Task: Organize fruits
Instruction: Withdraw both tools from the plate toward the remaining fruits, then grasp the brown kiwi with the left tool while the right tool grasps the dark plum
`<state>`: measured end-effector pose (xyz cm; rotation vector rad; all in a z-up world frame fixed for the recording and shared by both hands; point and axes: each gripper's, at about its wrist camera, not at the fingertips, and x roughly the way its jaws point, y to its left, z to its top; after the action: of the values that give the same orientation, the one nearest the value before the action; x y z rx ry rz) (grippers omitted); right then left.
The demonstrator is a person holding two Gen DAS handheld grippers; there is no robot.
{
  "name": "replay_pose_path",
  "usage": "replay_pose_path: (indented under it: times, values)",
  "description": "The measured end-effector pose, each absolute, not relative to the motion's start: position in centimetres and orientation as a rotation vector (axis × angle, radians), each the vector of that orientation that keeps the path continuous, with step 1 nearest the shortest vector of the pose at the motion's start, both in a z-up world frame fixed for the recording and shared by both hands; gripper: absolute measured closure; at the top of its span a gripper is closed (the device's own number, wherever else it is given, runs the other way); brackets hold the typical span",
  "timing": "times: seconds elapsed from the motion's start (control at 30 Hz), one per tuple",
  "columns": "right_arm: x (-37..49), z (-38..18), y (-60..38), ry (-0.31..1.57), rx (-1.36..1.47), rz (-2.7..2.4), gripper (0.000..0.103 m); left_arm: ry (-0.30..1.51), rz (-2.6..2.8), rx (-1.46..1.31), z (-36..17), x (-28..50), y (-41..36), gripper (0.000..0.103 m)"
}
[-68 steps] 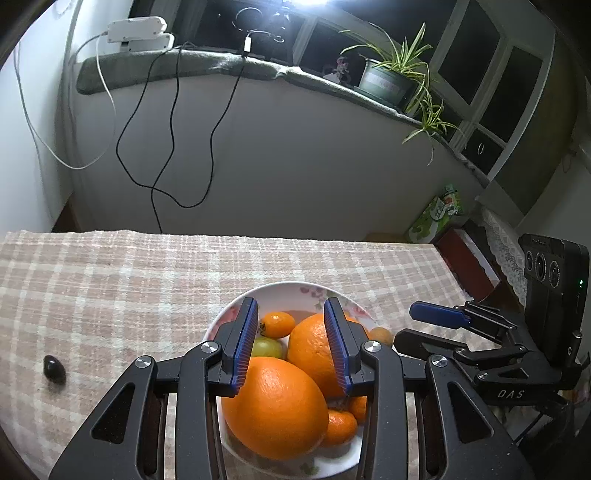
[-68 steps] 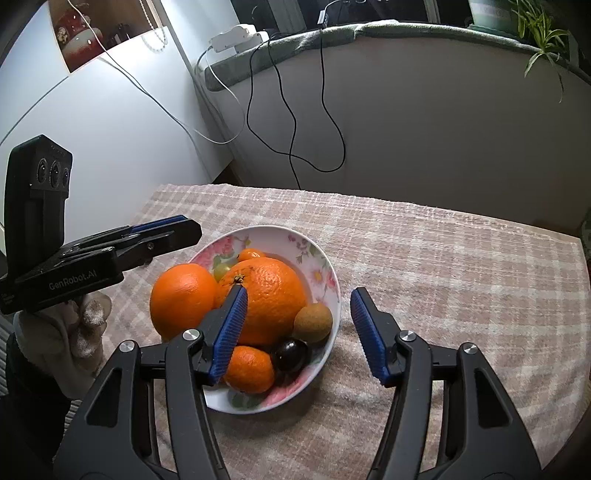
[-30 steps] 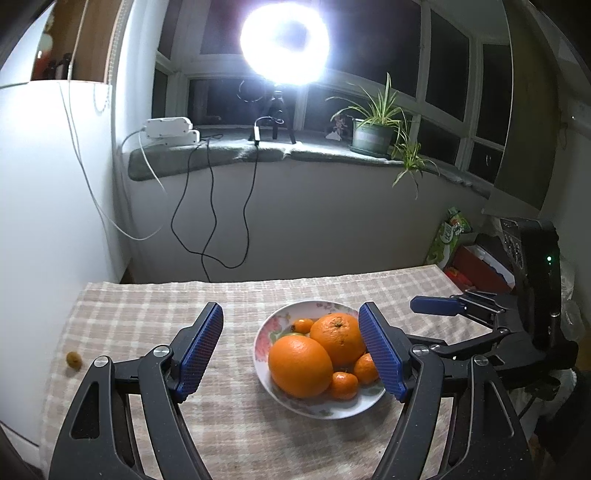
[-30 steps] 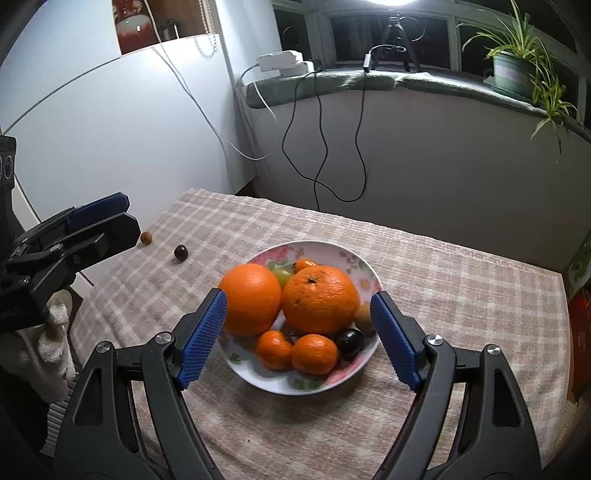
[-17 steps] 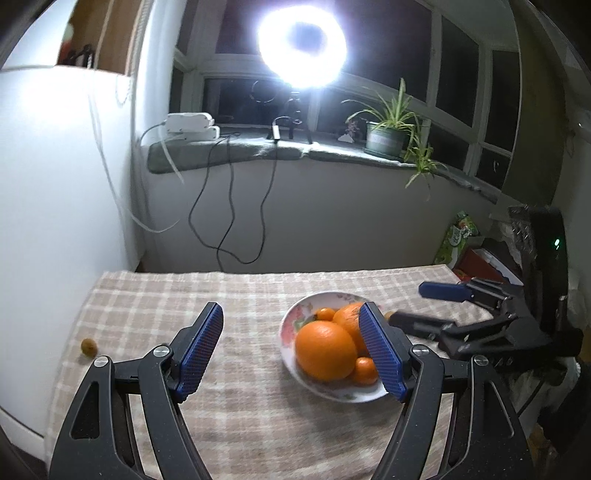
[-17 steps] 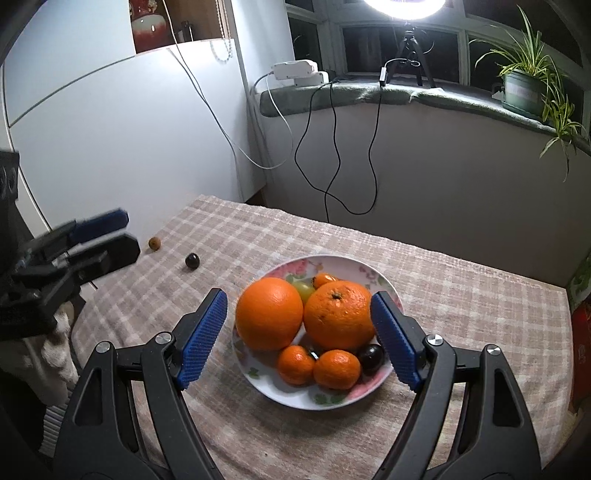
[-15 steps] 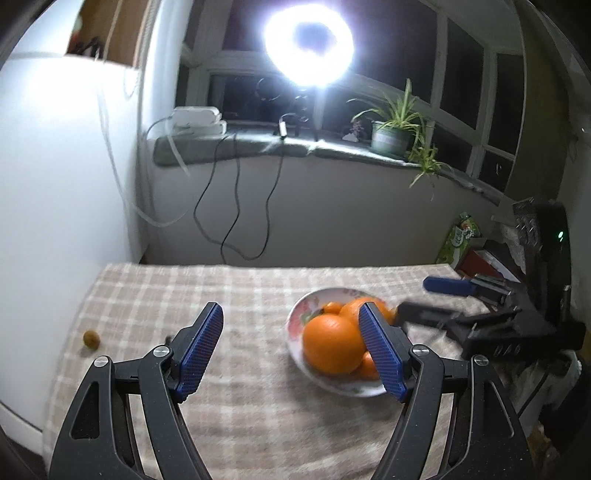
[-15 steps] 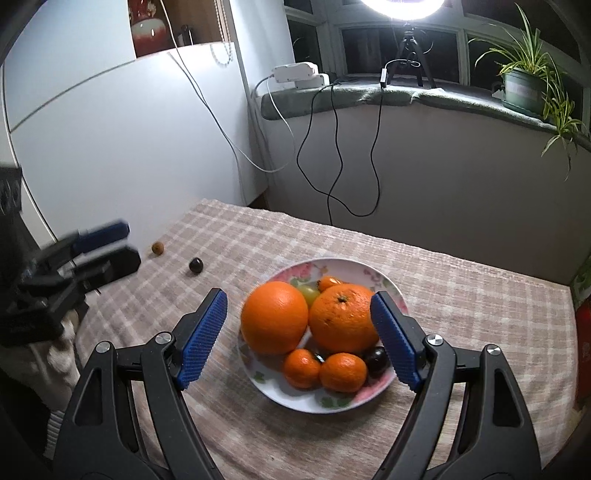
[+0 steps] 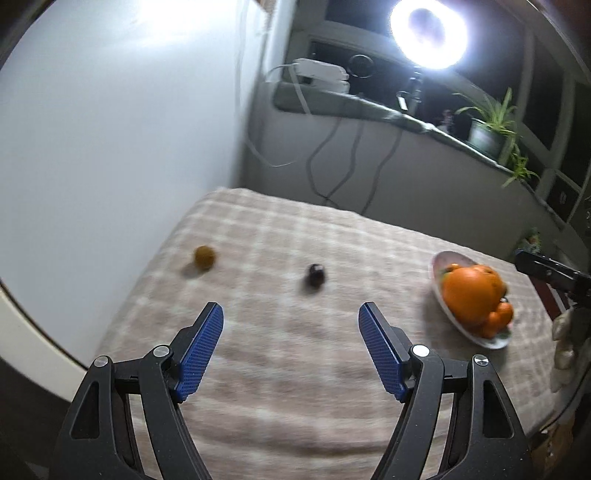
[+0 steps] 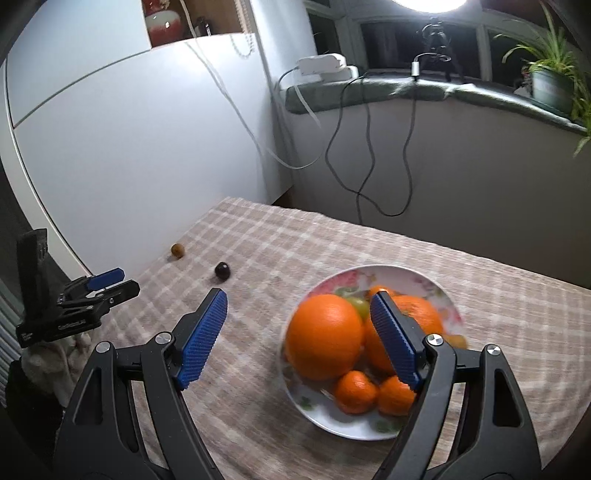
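Left wrist view: blurred, soft checked tablecloth [image 9: 295,387] in beige and cream, woven and slightly rumpled. Two loose fruits on it, well apart from the bowl: a small round dull-yellow fruit [image 9: 204,257] near the left edge by the white wall, and a small glossy dark fruit [image 9: 315,274] between it and the bowl. Shallow floral china bowl [image 9: 437,291] far right, heaped with a big smooth large orange [image 9: 471,293] and small mandarins [image 9: 496,319]. Left gripper [image 9: 290,347] held above the cloth, tilted down toward the two loose fruits, black plastic arms with ribbed blue pads [image 9: 201,350], spread wide, nothing between them. Bright ring light [image 9: 428,33] above the sill.

Right wrist view: same bowl [image 10: 436,286] close up, glazed white with pink and green flower print, holding two large oranges [image 10: 325,336], a pale green fruit [image 10: 358,306] and mandarins [image 10: 354,393] at the front. Right gripper [image 10: 297,338] hovering over the bowl's left side, fingers wide apart and empty, right pad [image 10: 393,343] over the fruit pile, left pad over bare cloth. Yellow fruit [image 10: 177,250] and dark fruit [image 10: 222,270] on the cloth to the far left. Left gripper [image 10: 110,282] at far left, low over the table edge, gripped by a gloved hand [image 10: 48,360].
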<state>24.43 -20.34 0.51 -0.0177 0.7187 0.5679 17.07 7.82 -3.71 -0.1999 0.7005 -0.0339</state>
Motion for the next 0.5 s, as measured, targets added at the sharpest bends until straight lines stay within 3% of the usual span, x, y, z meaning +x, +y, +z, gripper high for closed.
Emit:
replay_pose_path:
  times: [0.5]
  values:
    - [26.5, -0.8, -11.5, 0.823, -0.034, 0.727, 0.021, 0.733, 0.048, -0.185, -5.9, 20.2, 11.0, 0.033]
